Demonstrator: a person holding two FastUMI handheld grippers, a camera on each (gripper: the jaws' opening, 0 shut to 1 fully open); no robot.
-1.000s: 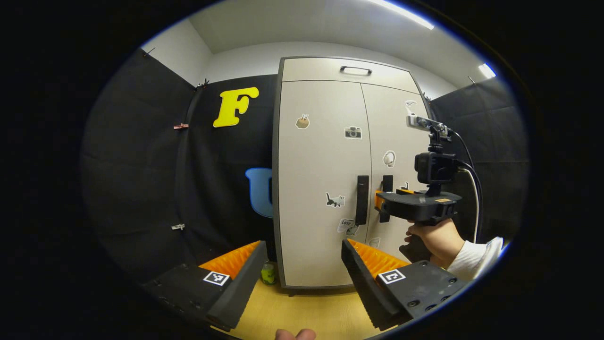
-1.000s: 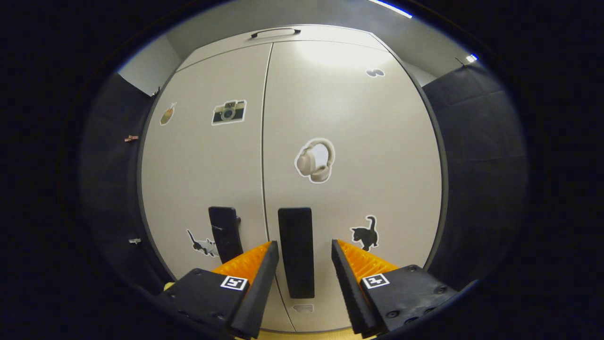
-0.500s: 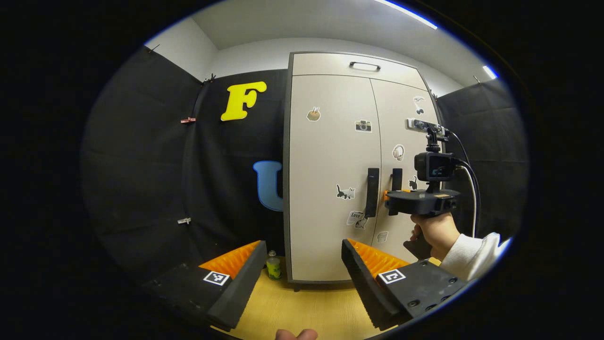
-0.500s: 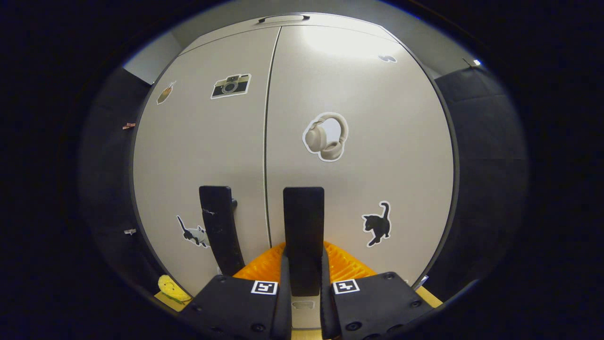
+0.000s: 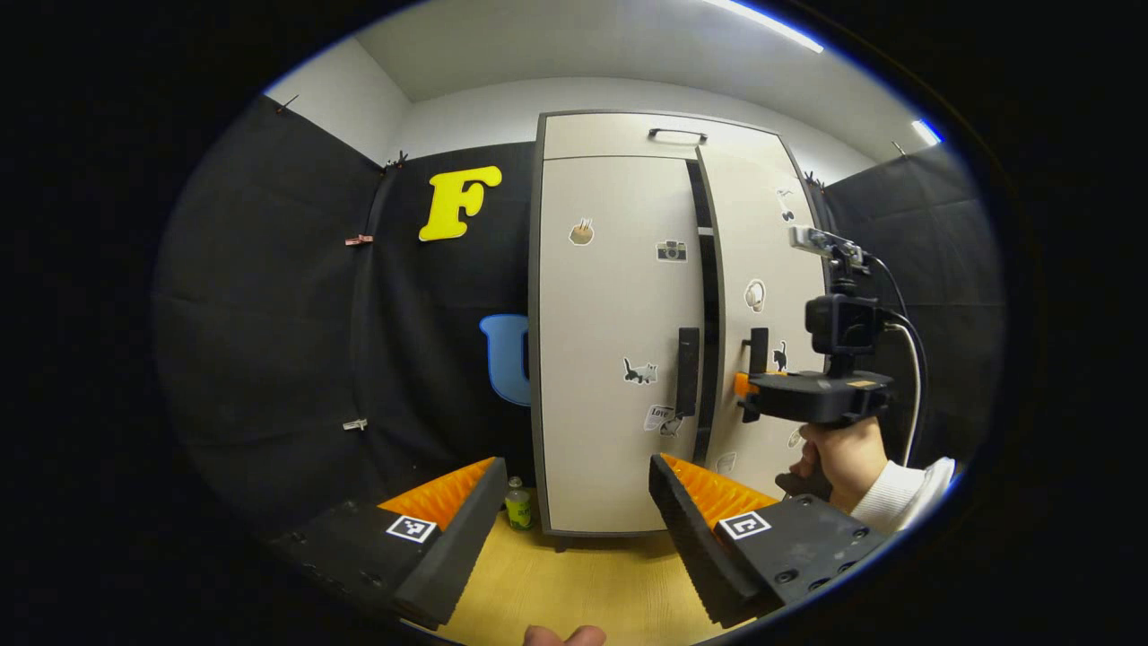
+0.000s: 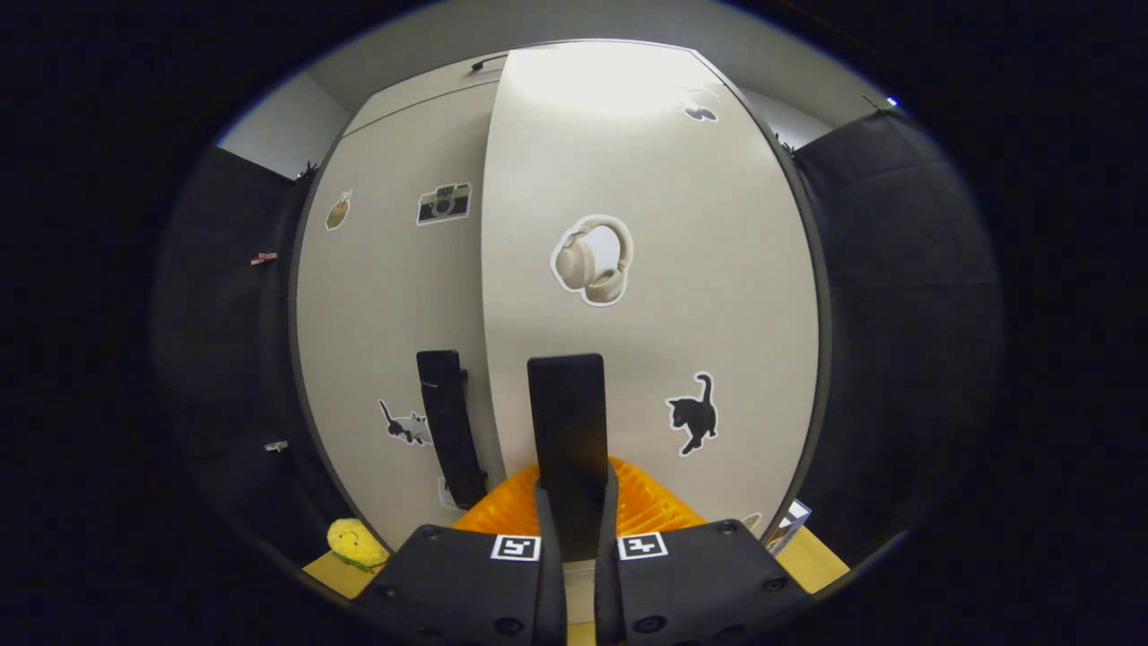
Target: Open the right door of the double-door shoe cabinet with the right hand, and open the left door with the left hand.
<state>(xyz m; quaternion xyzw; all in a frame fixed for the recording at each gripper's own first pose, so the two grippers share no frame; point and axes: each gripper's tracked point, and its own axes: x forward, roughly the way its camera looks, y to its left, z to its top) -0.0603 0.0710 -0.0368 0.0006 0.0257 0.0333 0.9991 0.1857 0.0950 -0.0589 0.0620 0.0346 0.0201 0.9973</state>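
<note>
1. The right claw (image 6: 574,547) is clamped tight on the right door handle (image 6: 567,422), both fingers pressing its lower part; the right door (image 6: 655,269) stands slightly ajar, with a dark gap beside the left door (image 5: 610,296) in the left gripper view.
2. The left claw (image 5: 574,520) is spread wide and holds nothing; it hangs well apart from the shoe cabinet (image 5: 628,135), above the wooden floor (image 5: 583,583), with the left door handle (image 5: 688,371) far ahead of it.
3. Risk, as I judge it: the grip sits low on the handle, so a pull that is not along the door's swing could let the fingers slide off the end; the door would then stop partway.
4. Risk: the door turns on its right edge, so a straight pull would twist the handle in the grip; the hand (image 5: 843,458) should follow an arc.
5. Risk: the left claw must reach the left door handle just beside the right one; if it goes in early, the two claws could knock together, or the swinging right door could strike it.
6. The left gripper view shows the dark gap between the doors, the hand holding the right claw, and a small green bottle (image 5: 517,507) on the floor by the cabinet's left corner.
7. The right gripper view shows the fingers' pinch on the handle close up; it also shows a small yellow toy (image 6: 356,543) low at the left.
</note>
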